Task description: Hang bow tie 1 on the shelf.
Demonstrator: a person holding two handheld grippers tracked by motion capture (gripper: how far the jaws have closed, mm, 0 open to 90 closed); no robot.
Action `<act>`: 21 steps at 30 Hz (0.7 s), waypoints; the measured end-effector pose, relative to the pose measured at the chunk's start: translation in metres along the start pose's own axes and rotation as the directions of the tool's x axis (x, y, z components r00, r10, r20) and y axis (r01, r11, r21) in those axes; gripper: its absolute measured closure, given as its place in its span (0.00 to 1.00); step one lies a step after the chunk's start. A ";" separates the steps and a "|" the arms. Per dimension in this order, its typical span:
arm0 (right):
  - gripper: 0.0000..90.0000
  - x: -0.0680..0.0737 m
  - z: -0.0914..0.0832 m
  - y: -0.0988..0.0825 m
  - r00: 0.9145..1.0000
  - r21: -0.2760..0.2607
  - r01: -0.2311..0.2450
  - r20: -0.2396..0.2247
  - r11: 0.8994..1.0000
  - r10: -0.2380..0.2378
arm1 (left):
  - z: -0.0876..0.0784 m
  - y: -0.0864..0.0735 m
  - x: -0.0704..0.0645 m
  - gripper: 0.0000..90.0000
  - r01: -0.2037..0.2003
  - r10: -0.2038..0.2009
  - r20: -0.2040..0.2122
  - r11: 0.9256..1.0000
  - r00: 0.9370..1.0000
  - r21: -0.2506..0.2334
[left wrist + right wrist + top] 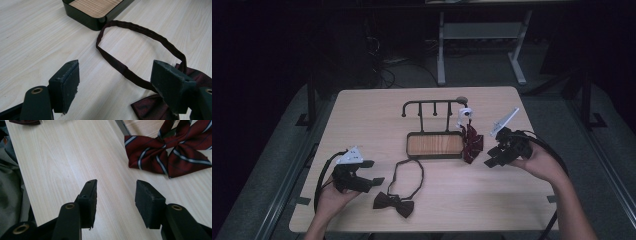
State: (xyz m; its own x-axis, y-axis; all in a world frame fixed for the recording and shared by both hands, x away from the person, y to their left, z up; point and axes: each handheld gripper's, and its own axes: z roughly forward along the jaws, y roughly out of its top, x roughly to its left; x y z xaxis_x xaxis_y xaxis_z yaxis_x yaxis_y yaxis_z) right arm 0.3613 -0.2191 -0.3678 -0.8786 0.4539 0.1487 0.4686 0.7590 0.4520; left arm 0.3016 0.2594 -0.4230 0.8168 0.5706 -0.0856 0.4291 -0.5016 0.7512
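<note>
Nearest me, my left gripper point(373, 171) rests low on the table point(362, 115) with its jaws spread wide and nothing between them, aimed at the dark bow tie point(393, 204) so I can come in over it. That tie lies near the front edge, its bow flat and running roughly left to right, while its neck strap point(140, 30) loops away from me toward the tray point(434, 145); the long axis of the whole thing runs front to back. Further out, my right gripper point(493, 157) hovers with its jaws partly apart and empty, pointed at the striped bow tie point(172, 152), which lies just beside the tray's right end. Beyond the tray stands the hook rack point(432, 107), where I judge the ties belong.
</note>
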 end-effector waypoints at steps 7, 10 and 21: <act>0.56 0.004 0.005 -0.012 1.000 -0.012 -0.019 -0.003 1.000 0.019 | 0.000 0.001 0.000 0.26 0.001 -0.001 0.008 1.000 1.000 -0.004; 0.55 0.006 0.008 -0.016 1.000 -0.012 -0.028 -0.002 1.000 0.028 | 0.001 0.001 0.001 0.26 -0.004 0.004 0.009 1.000 1.000 0.003; 0.51 0.017 0.016 -0.032 0.999 -0.027 -0.044 0.007 0.999 0.044 | 0.001 0.001 0.000 0.26 -0.008 0.008 0.005 1.000 1.000 0.006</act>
State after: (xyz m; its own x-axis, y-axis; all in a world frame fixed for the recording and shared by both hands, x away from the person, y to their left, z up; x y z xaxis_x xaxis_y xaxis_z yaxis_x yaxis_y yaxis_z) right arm 0.3329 -0.2285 -0.3936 -0.8565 0.4899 0.1626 0.5039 0.7254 0.4689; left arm 0.3026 0.2586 -0.4231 0.8221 0.5632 -0.0829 0.4250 -0.5103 0.7476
